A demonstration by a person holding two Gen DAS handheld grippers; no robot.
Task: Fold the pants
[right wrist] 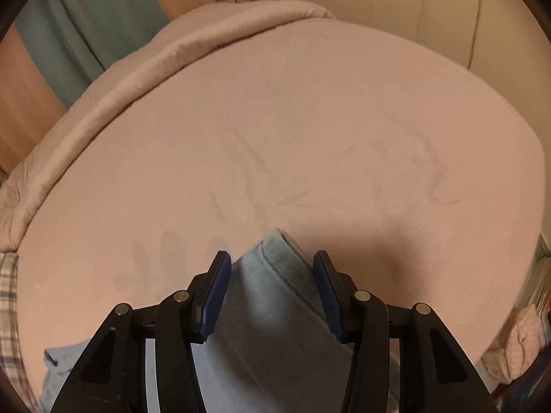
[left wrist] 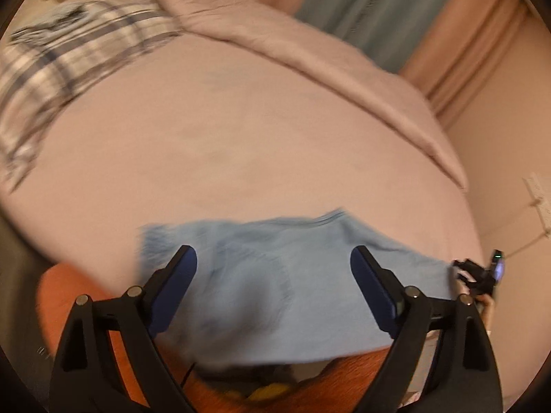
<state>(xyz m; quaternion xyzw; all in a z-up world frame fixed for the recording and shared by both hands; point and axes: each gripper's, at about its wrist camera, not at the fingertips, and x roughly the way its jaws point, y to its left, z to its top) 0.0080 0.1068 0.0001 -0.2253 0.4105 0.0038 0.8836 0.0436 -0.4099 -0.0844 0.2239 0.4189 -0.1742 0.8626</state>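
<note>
Right now my left gripper hangs above the pants, jaws spread wide with nothing between the pads. Its blue pads stand clear of the cloth, which lies below them. My left view is smeared, so fine detail on the fabric is lost.

Those pants are light blue and lie on the near edge of the bed, spread flat across a pink sheet. From my left camera I see them running sideways, one end reaching toward the right gripper, which shows small at the right border with a hand under it. Below the pants, something orange fills the lower corners of that view.

My right gripper is about half open. A folded corner of the pants points up between its pads, with a stitched hem visible along the edge. I see a gap on each side between pad and cloth, so it grips nothing.

Further back, a pink duvet is bunched along the far side of the bed, and a plaid cloth lies at the far left. Curtains hang behind the bed.
</note>
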